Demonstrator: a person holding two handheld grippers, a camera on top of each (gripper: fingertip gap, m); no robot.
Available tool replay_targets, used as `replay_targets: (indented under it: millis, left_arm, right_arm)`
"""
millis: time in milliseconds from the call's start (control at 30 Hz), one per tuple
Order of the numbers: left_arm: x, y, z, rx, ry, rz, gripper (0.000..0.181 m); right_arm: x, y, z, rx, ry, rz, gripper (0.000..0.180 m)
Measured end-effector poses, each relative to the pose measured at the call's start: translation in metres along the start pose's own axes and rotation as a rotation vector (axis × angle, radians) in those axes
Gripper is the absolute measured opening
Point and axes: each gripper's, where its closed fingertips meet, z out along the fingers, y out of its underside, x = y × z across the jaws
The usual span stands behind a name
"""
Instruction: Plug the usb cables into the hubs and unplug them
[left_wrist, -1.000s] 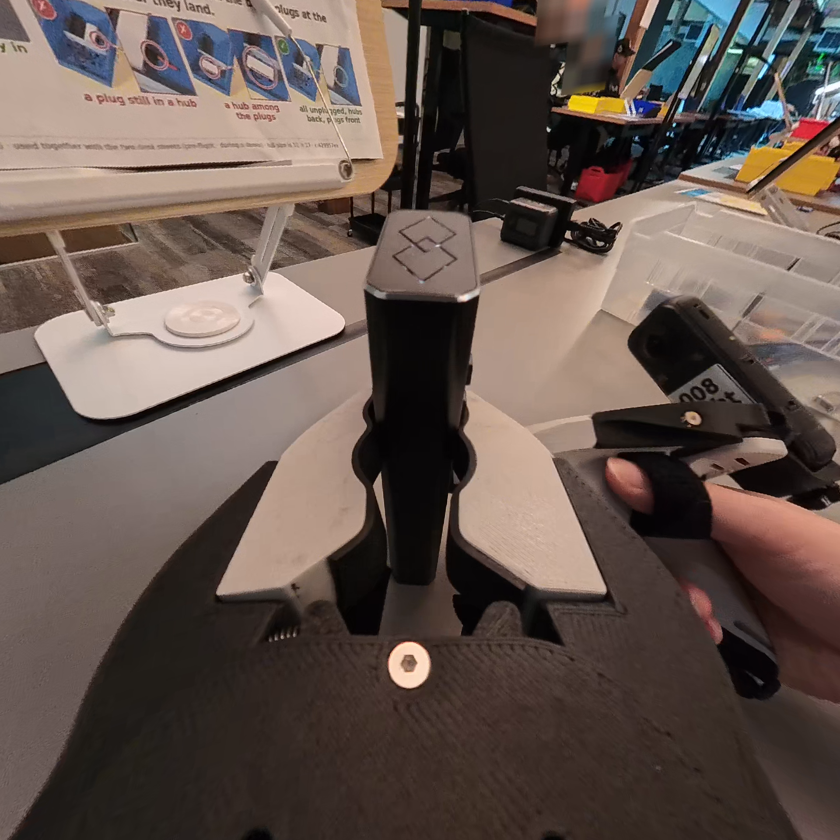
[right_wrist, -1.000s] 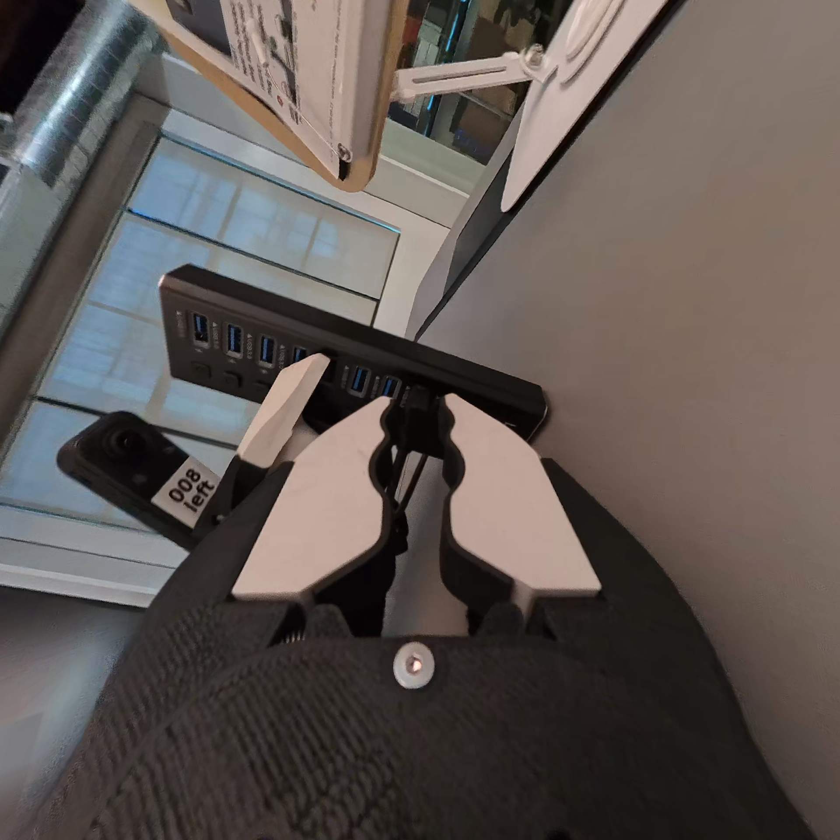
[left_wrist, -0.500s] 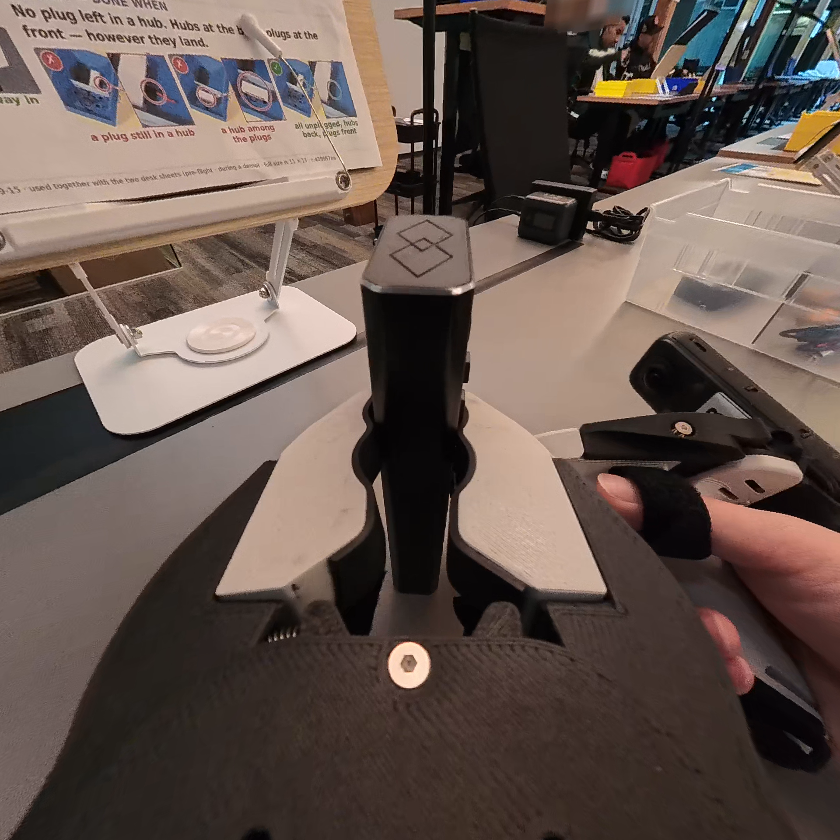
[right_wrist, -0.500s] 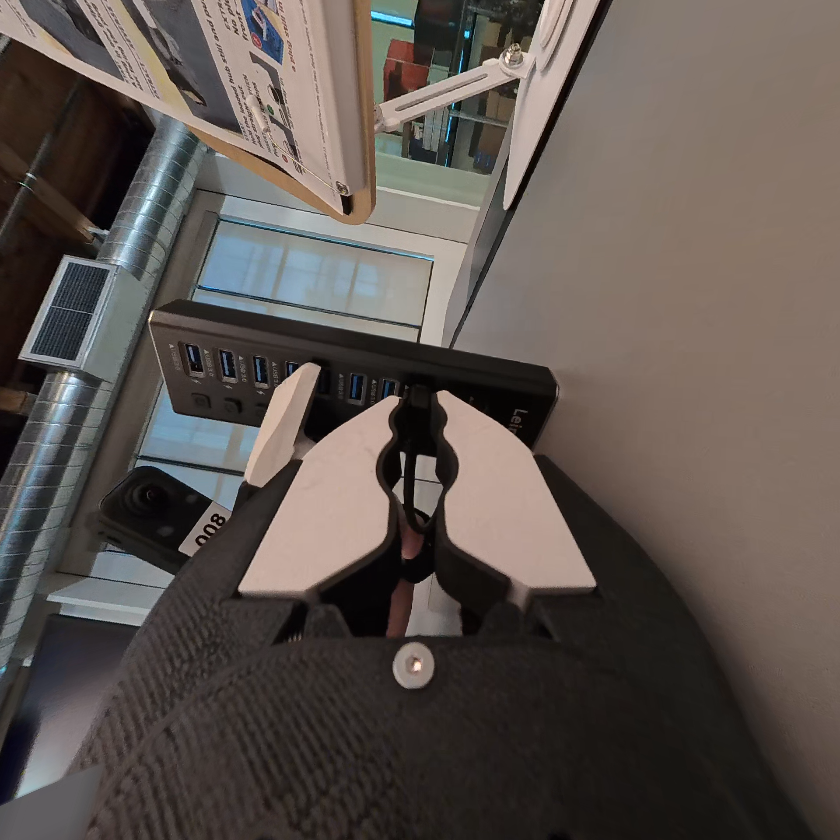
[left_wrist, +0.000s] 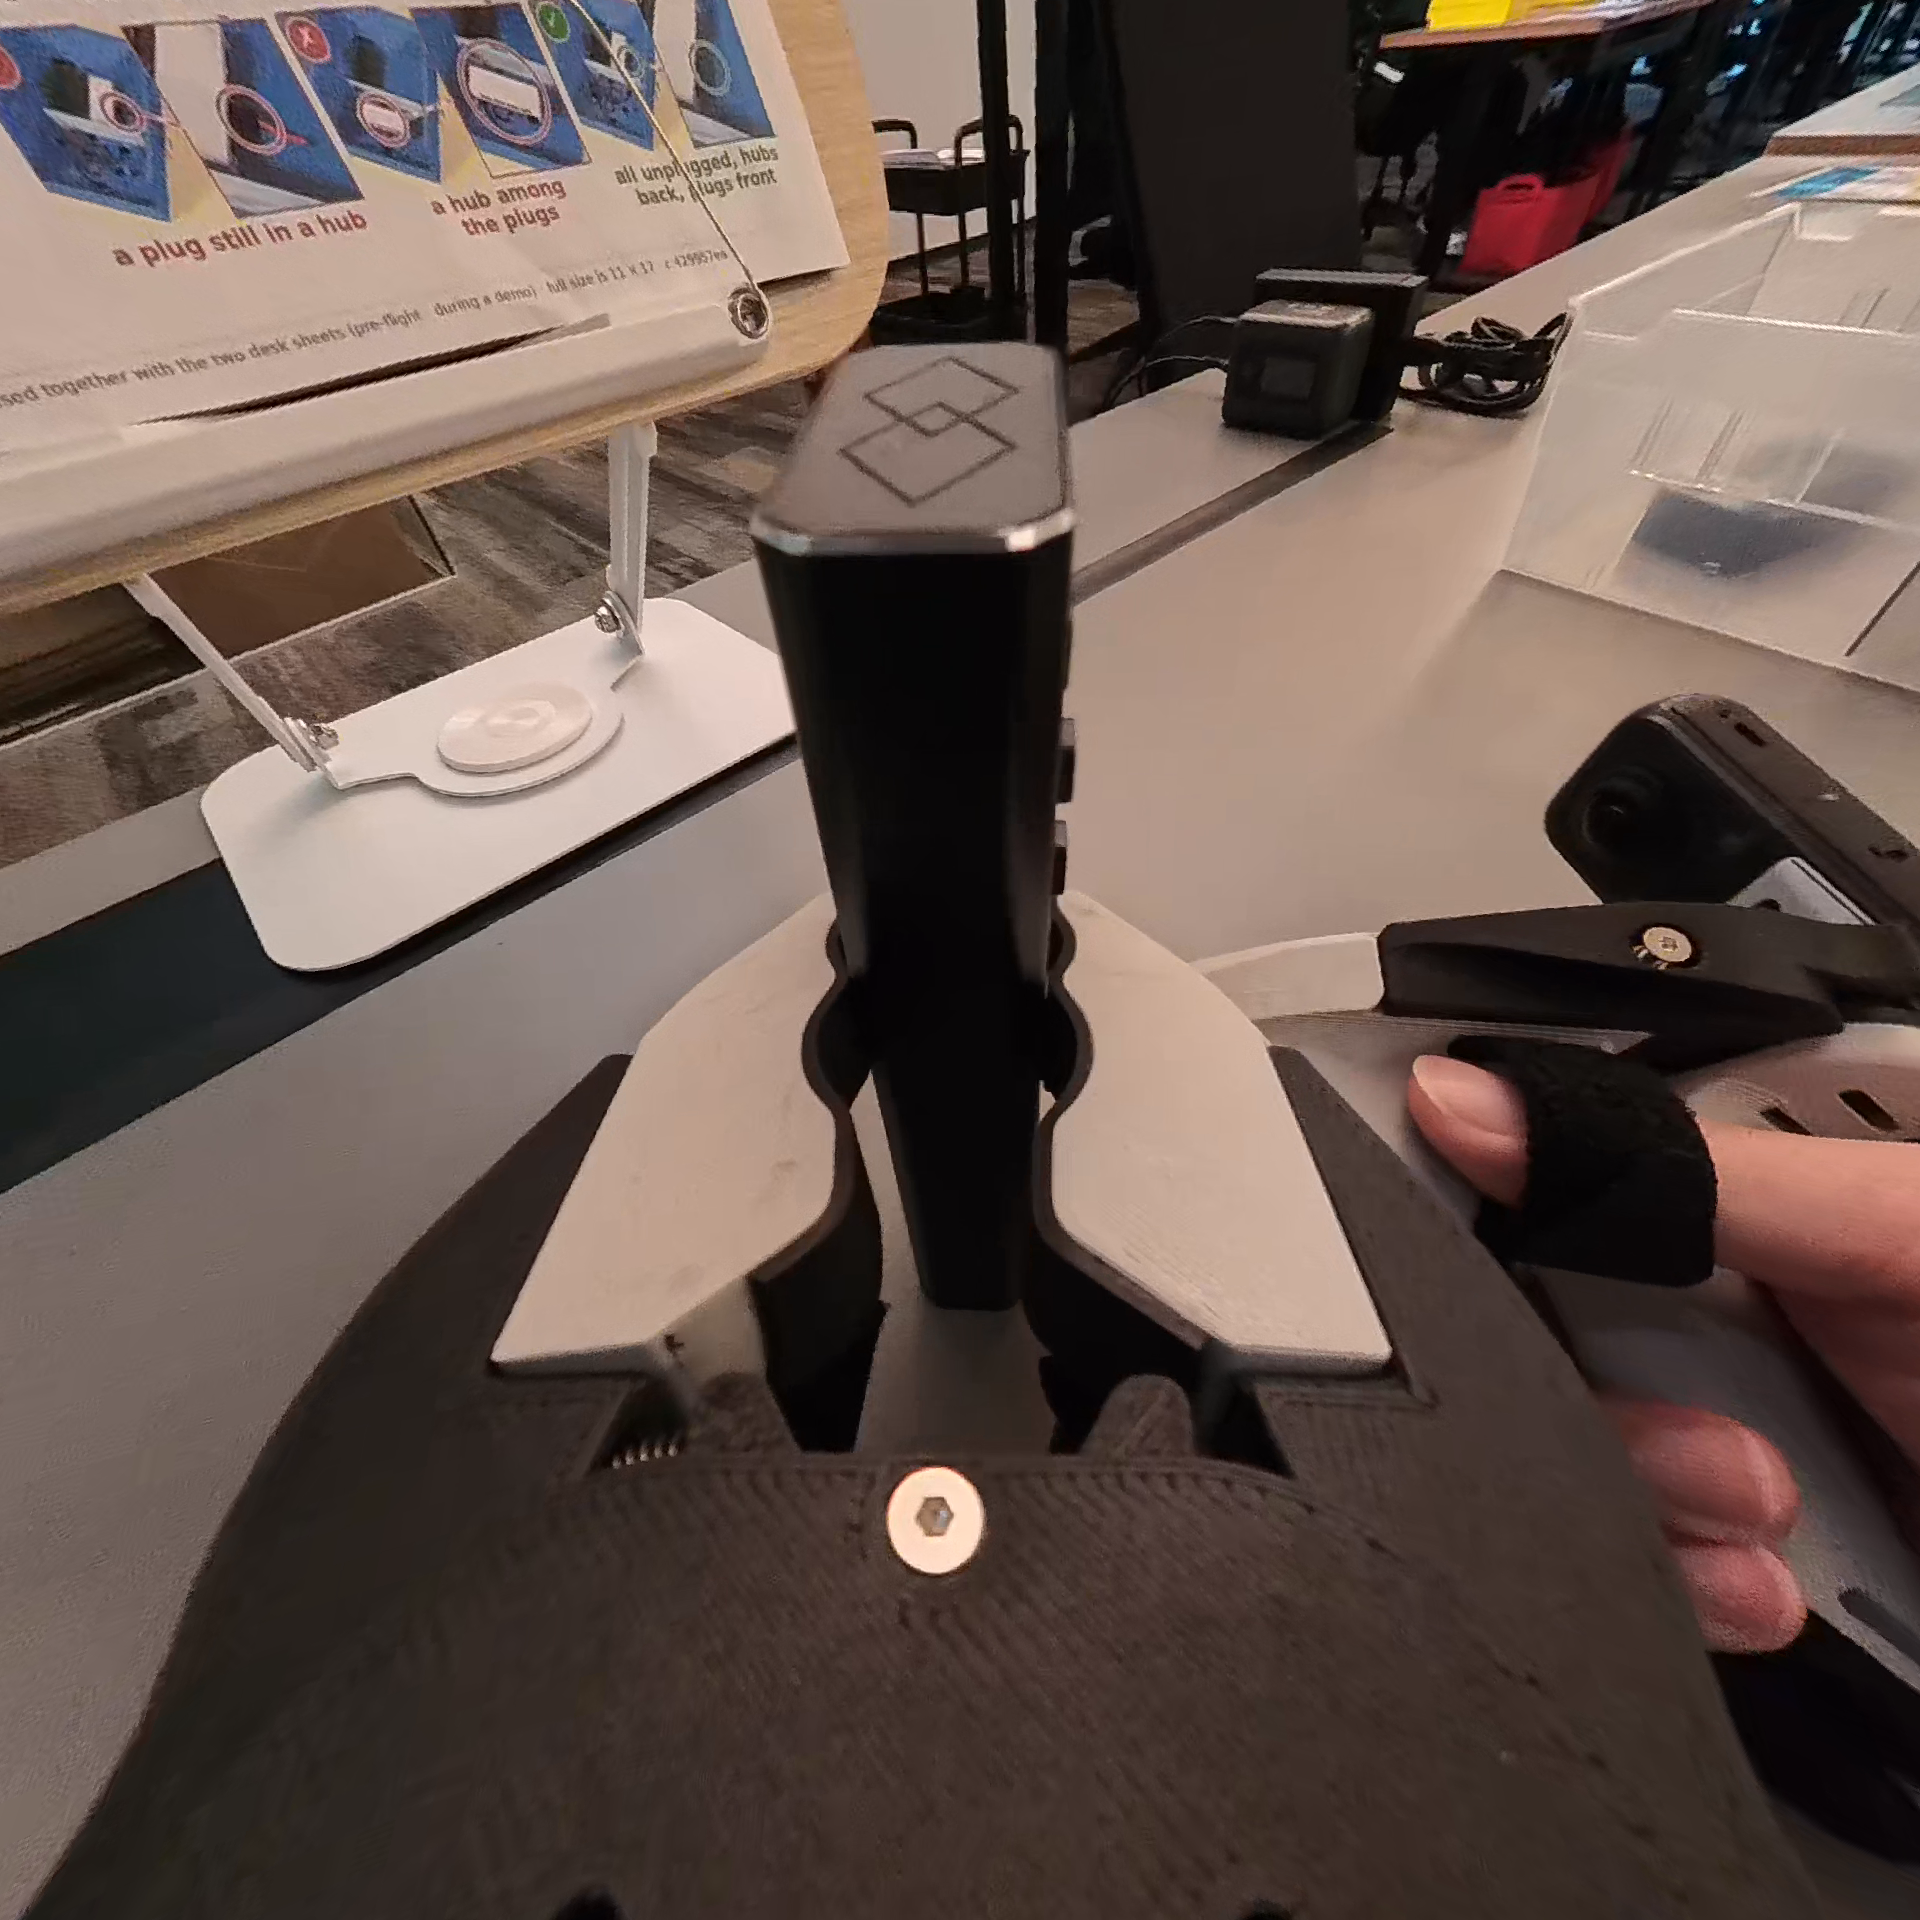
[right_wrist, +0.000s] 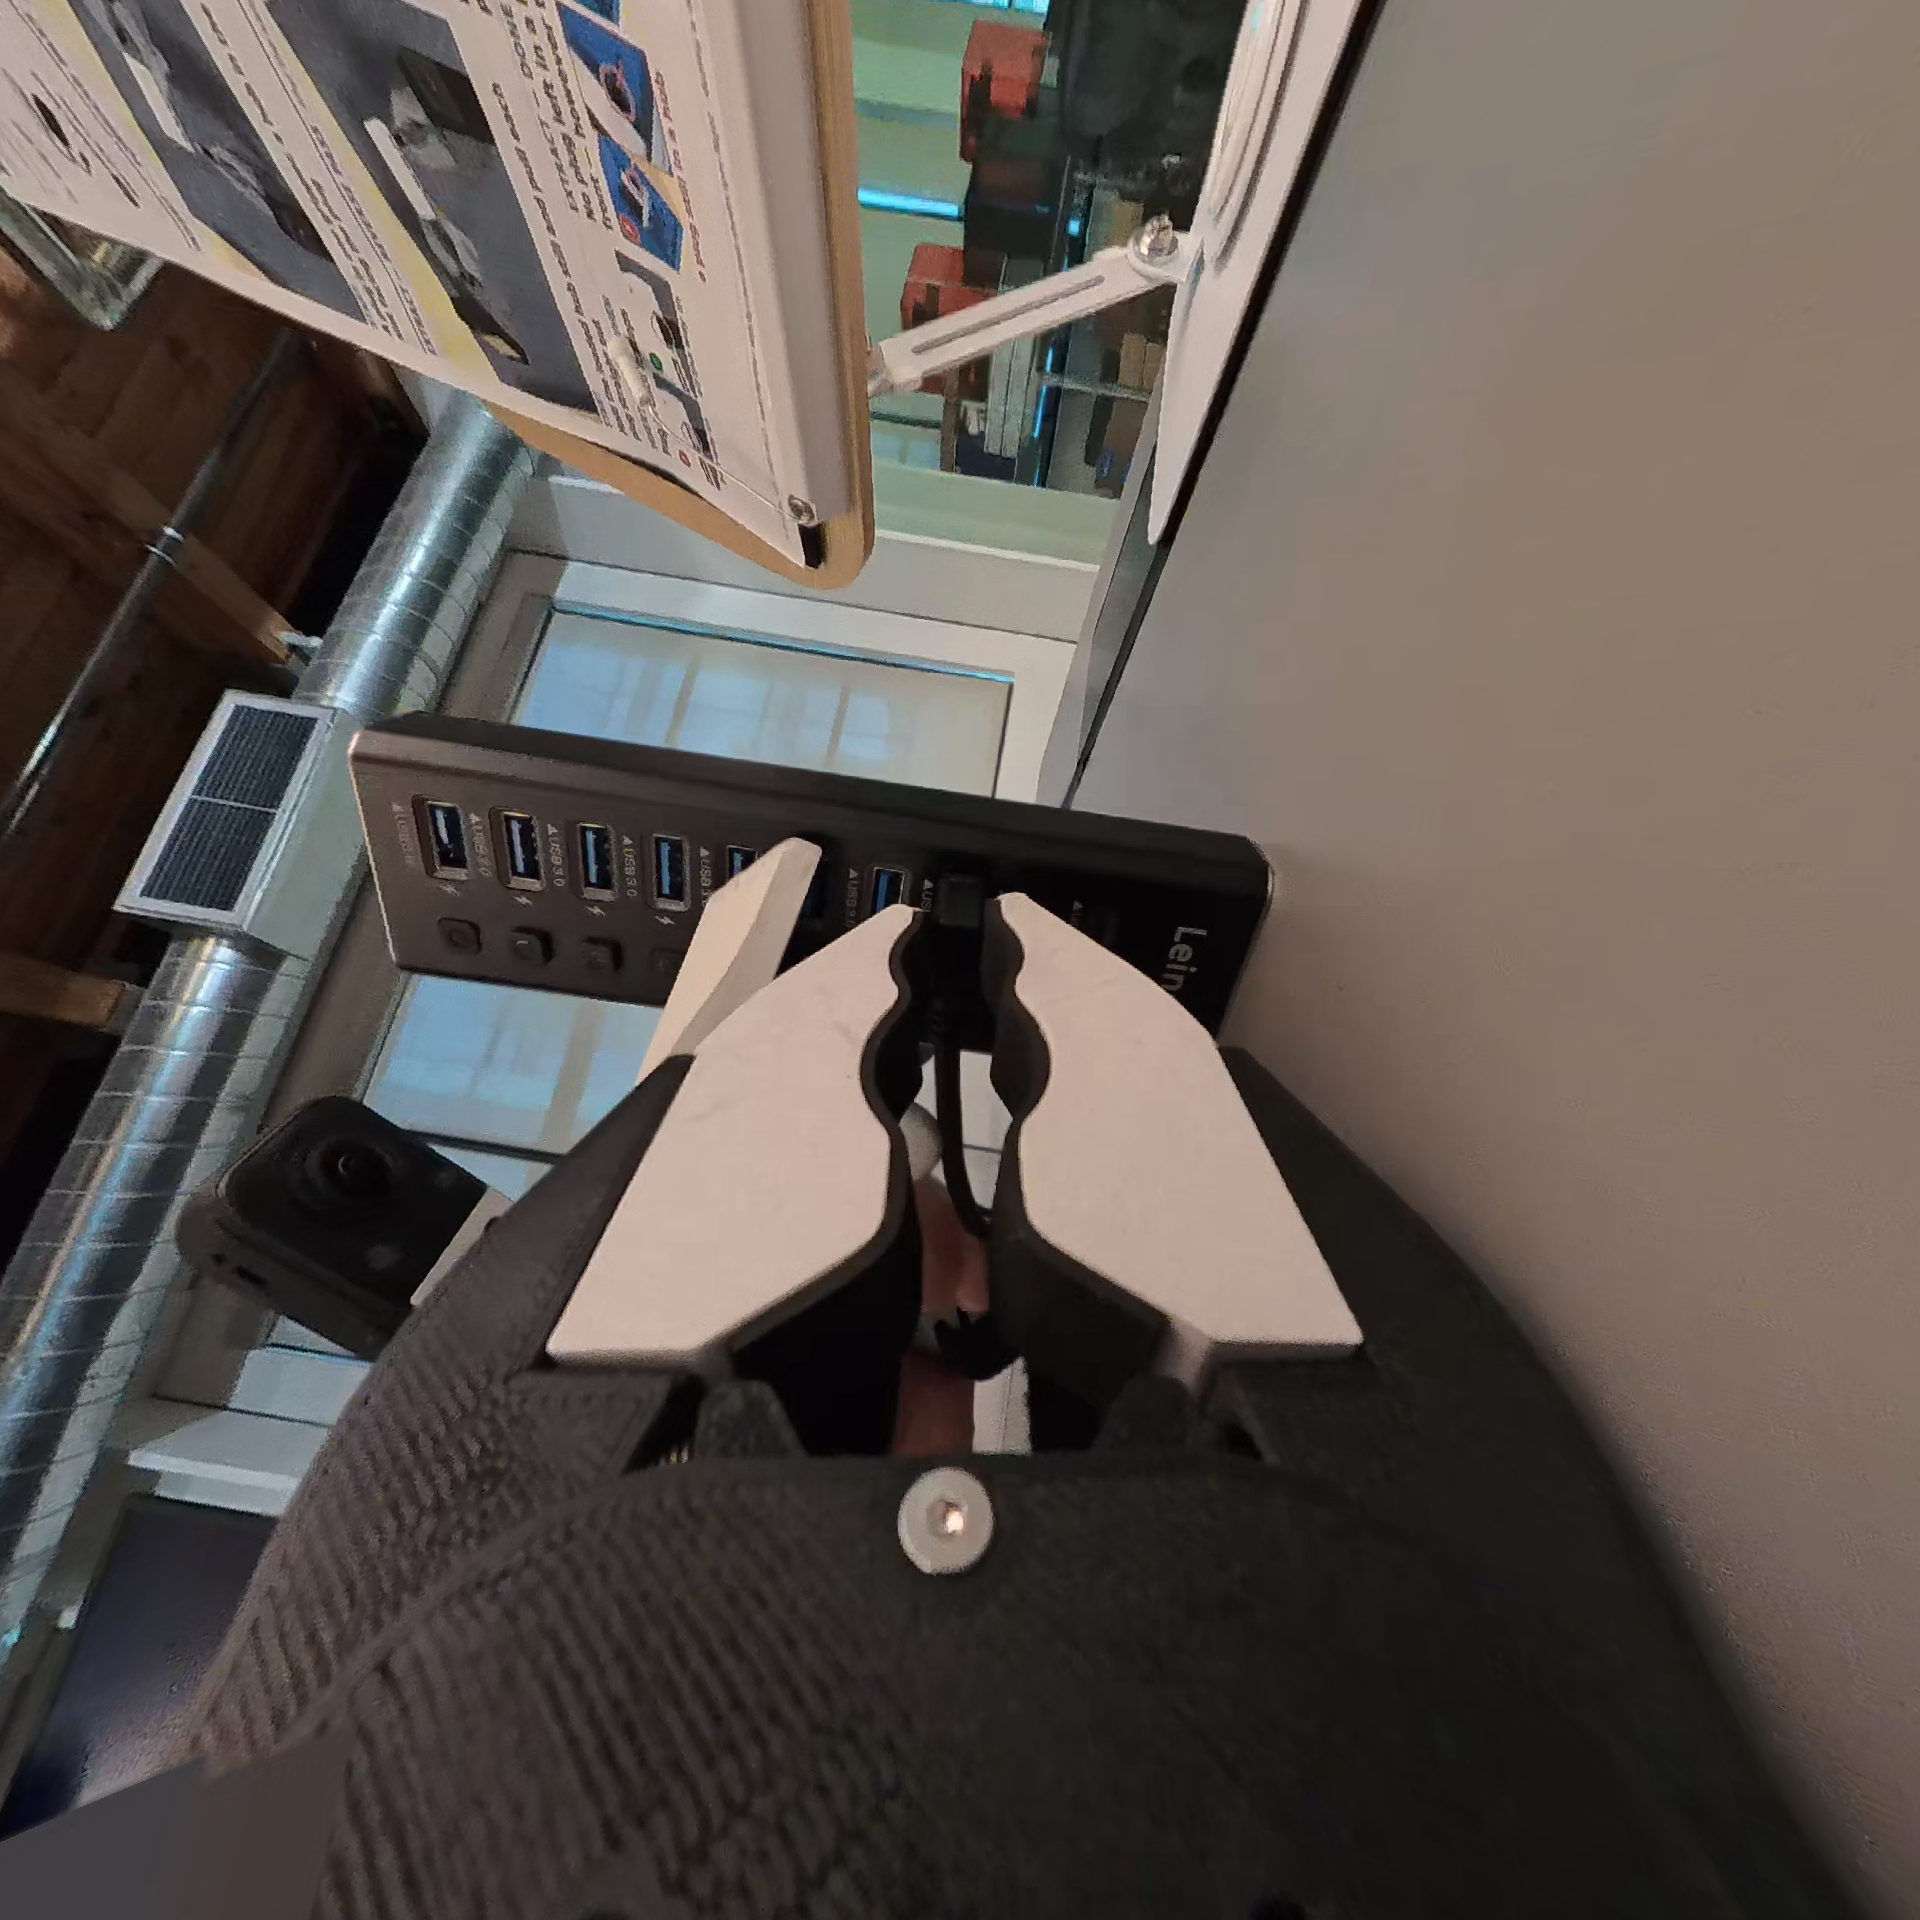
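Observation:
My left gripper (left_wrist: 945, 997) is shut on a black USB hub (left_wrist: 935, 748) and holds it upright above the grey table (left_wrist: 312, 1195). In the right wrist view the hub's port face (right_wrist: 582, 862) shows a row of blue USB ports with buttons beneath. My right gripper (right_wrist: 954, 914) is shut on a black USB plug (right_wrist: 956, 896) whose tip sits in a port near the hub's table end. Its black cable (right_wrist: 951, 1122) runs back between the fingers. One left finger (right_wrist: 743, 935) crosses the hub face. The right gripper also shows at the right of the left wrist view (left_wrist: 1621, 966), with a hand on it.
An instruction board on a white stand (left_wrist: 499, 800) stands at the back left. A clear plastic bin (left_wrist: 1714, 457) sits at the back right. A black power adapter (left_wrist: 1299, 353) with cords lies at the table's far edge. My left and right fingertips are right by each other.
Both grippers kept their hold. The hub and the two grippers shifted together toward the board and stand. The plug stays at the same port.

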Motion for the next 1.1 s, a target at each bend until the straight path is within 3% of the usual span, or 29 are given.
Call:
replay_targets:
  millis: [300,667,1100]
  left_arm:
    - [0.003,-0.001,0.0,0.012,0.002,0.044,0.03]
    - [0.009,-0.001,0.001,0.013,0.032,0.064,0.03]
    - [0.018,-0.002,0.004,0.014,0.039,0.095,0.031]
  right_arm:
    - [0.0,-0.001,-0.003,0.066,0.009,0.012,0.009]
    - [0.0,-0.001,-0.008,0.02,-0.004,0.019,0.009]
    - [-0.001,-0.006,-0.017,0.132,0.031,-0.005,0.01]
